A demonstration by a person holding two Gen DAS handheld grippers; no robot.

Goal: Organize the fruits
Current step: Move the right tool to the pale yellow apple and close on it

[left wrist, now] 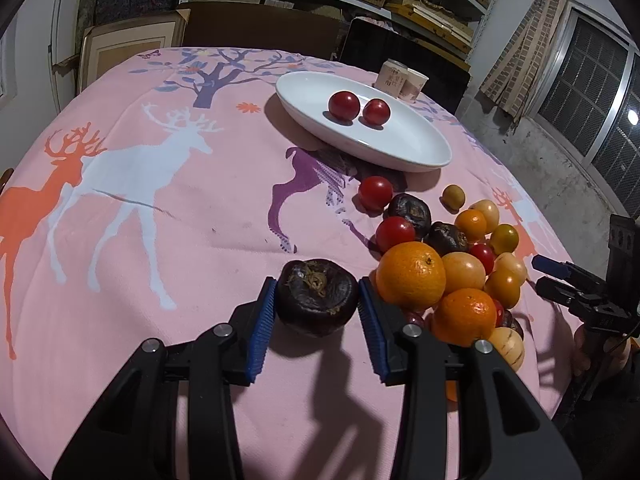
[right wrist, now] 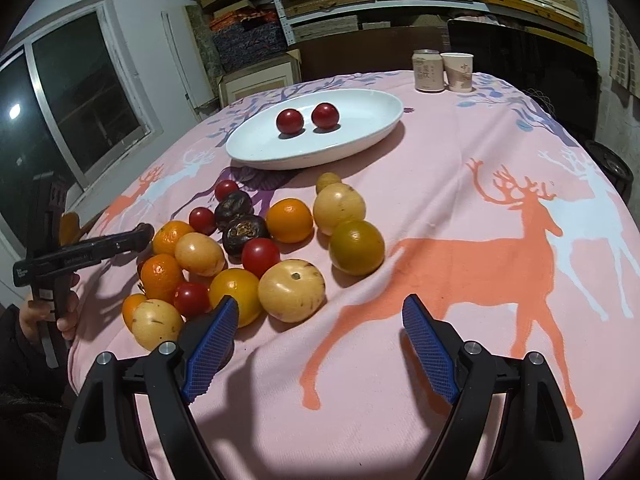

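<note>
My left gripper (left wrist: 317, 300) is shut on a dark brown wrinkled fruit (left wrist: 317, 295), held just left of the fruit pile (left wrist: 448, 264). The pile holds oranges, yellow fruits, red tomatoes and two more dark fruits. A white oval plate (left wrist: 400, 148) farther back holds two red tomatoes (left wrist: 343, 105). My right gripper (right wrist: 320, 320) is open and empty above the cloth, just right of the pile (right wrist: 260, 256). The plate (right wrist: 360, 136) with its two tomatoes (right wrist: 289, 121) lies beyond. The left gripper also shows at the left edge of the right wrist view (right wrist: 136, 236).
A pink deer-print cloth (left wrist: 160, 220) covers the table. A drink can (right wrist: 429, 70) and a paper cup (right wrist: 458, 72) stand at the far edge. Shelves with boxes, chairs and a window surround the table.
</note>
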